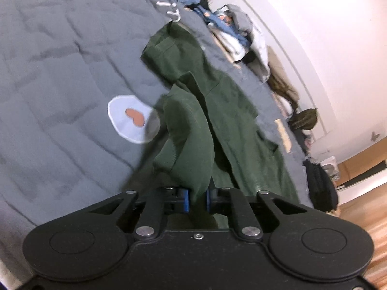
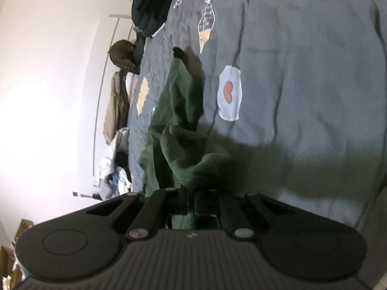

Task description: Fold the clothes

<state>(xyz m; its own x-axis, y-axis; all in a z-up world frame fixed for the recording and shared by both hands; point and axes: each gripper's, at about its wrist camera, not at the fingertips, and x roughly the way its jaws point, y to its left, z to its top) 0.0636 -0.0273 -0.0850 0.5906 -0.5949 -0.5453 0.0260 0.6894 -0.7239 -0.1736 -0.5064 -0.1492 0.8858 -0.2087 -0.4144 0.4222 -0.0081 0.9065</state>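
A dark green sweatshirt (image 1: 212,101) lies stretched across a grey quilted bedspread (image 1: 60,60). My left gripper (image 1: 197,199) is shut on a bunched fold of the green sweatshirt and holds it a little above the bed. In the right wrist view the same green sweatshirt (image 2: 179,125) runs away from me over the bedspread (image 2: 302,72). My right gripper (image 2: 191,204) is shut on its near end, with fabric pinched between the blue pads. The far end of the garment is lifted off the bed.
A white patch with an orange heart (image 1: 131,119) is sewn on the bedspread beside the sweatshirt; it also shows in the right wrist view (image 2: 229,93). Piles of clothes (image 1: 237,31) lie along the bed's far edge by a white wall. Dark clothes (image 2: 150,4) lie at the bed's far end.
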